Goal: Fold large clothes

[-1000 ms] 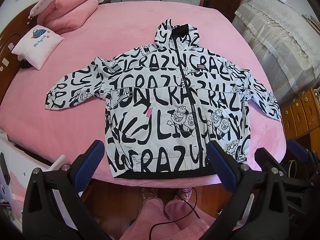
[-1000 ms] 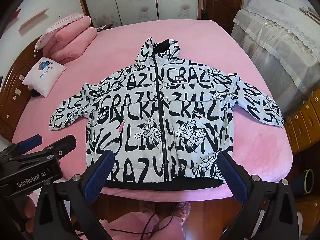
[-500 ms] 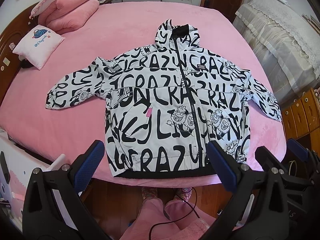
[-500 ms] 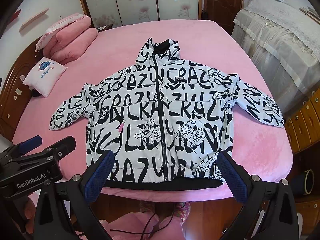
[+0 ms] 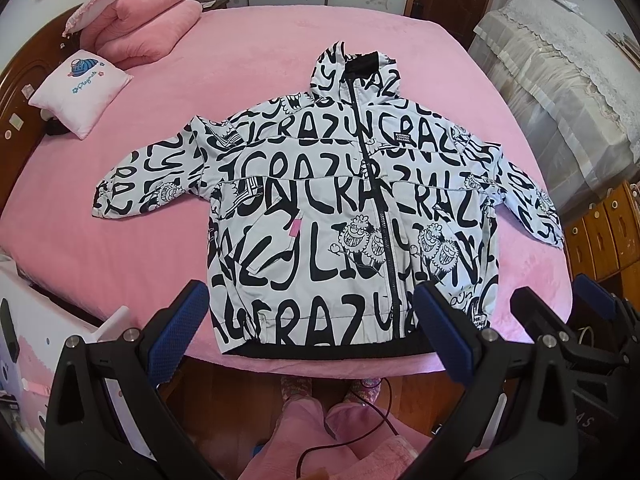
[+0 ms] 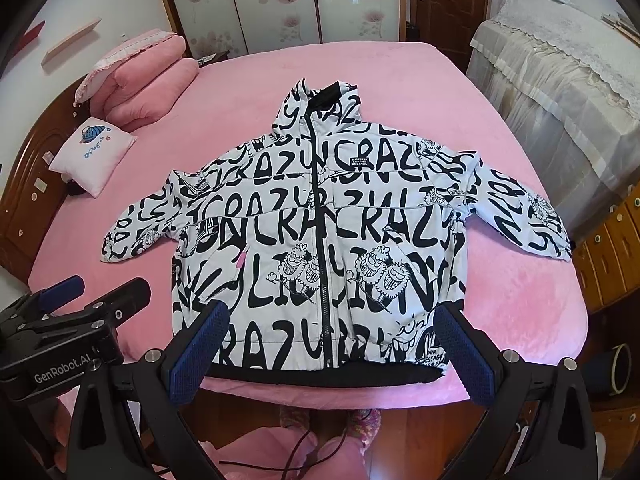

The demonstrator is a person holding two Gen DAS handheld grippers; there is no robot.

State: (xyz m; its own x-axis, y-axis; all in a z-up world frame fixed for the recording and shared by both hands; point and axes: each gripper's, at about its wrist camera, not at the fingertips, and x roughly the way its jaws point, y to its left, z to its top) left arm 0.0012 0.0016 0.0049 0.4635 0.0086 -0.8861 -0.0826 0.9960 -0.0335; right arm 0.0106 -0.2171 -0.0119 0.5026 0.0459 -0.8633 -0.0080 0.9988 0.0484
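Pink bedding covers the bed [image 5: 120, 248], and from its foot nothing much has shifted over the last second: both views hold almost as they were, so the folding has not yet begun. Nearest, low in the left view, a person's pink-slippered feet [image 5: 320, 386] stand on the wooden floor with a thin black cable trailing past them. The left claw [image 5: 316, 330] hangs above the bed's near edge, its blue-padded fingers wide apart and holding nothing; the right claw [image 6: 330, 356] hovers alongside it, likewise spread and empty. In the right view the left tool's body reads "GenRobot.AI". Just past the claws lies the jacket [image 5: 332, 216], spread flat and face up, zipped, its black hem at the near edge, sleeves out to either side, hood pointing away. It is white with heavy black lettering; "CRAZY" can be read again and again among cartoon faces. A small black chest patch [image 6: 359, 161] has white print too fine to read, and a little pink tag sits on the pocket. I judge a sleeve or a hem corner is the likely first grip. Farther off, a small pillow [image 5: 80, 92] reading "Playmate" rests near the headboard beside folded pink quilts [image 5: 148, 24]. A lace-covered piece of furniture stands at the right.
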